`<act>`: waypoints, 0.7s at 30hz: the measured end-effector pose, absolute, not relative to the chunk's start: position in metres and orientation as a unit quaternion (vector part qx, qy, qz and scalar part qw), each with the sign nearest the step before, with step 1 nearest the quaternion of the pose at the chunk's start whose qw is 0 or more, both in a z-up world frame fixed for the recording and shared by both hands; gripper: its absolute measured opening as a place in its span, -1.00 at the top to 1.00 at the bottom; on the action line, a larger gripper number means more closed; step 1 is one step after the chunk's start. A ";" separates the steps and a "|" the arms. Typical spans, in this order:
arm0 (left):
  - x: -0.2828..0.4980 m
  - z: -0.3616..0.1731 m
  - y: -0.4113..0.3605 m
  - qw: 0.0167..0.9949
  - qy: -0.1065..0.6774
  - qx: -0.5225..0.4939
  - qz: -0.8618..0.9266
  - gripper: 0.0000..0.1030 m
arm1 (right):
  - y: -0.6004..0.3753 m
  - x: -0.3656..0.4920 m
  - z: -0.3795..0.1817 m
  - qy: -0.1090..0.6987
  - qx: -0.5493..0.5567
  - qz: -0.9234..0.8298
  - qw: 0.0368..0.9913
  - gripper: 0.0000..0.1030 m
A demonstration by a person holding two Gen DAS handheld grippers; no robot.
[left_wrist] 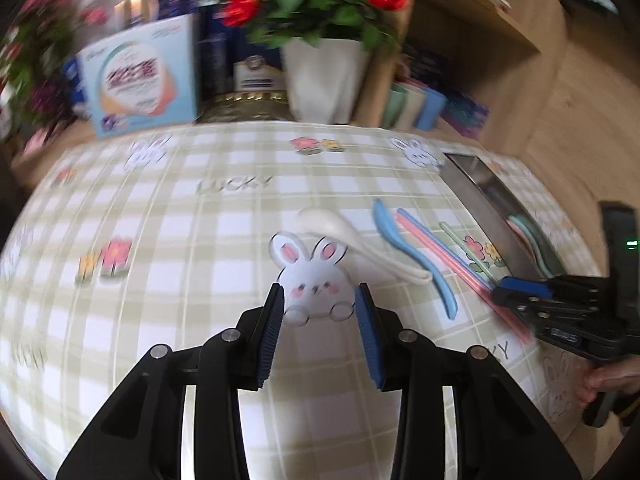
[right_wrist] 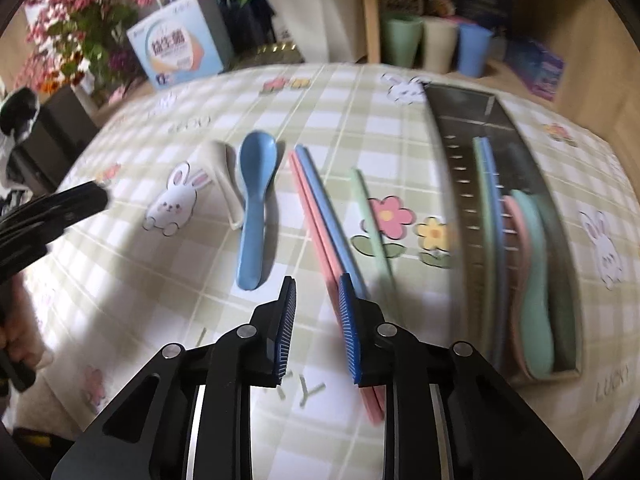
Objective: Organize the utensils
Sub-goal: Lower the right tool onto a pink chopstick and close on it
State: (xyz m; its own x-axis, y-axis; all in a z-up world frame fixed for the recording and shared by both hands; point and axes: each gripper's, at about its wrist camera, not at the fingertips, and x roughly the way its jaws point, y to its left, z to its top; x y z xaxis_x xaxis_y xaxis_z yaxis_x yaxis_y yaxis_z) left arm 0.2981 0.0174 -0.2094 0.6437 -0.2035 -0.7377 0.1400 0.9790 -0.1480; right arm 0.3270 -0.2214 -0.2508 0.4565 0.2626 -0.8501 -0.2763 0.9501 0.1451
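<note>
On the checked tablecloth lie a white spoon, a blue spoon, pink chopsticks, a blue chopstick and a green chopstick. A metal tray on the right holds several chopsticks and spoons, among them a green spoon. My left gripper is open and empty, just short of the white spoon. My right gripper is open and empty, over the near ends of the pink and blue chopsticks; it also shows in the left wrist view.
Behind the table stand a white flower pot, a light blue box and three cups on a wooden shelf. The table edge curves near on the left.
</note>
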 end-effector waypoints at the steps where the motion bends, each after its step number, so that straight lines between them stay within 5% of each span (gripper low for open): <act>1: 0.295 -0.212 0.022 0.905 0.413 -0.047 -0.092 0.31 | -0.219 0.330 -0.254 0.500 -0.013 0.154 0.852 0.61; 21: 0.281 -0.229 0.032 0.895 0.428 -0.080 -0.098 0.31 | -0.199 0.334 -0.261 0.494 -0.044 0.137 0.857 0.66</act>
State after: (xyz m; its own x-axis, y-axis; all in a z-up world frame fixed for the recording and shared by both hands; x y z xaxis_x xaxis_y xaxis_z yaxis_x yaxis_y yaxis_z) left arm 0.2814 0.0324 -0.2293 0.6146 -0.2448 -0.7499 0.1071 0.9677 -0.2282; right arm 0.3338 -0.1993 -0.2609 0.4738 0.1910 -0.8597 -0.2778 0.9588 0.0599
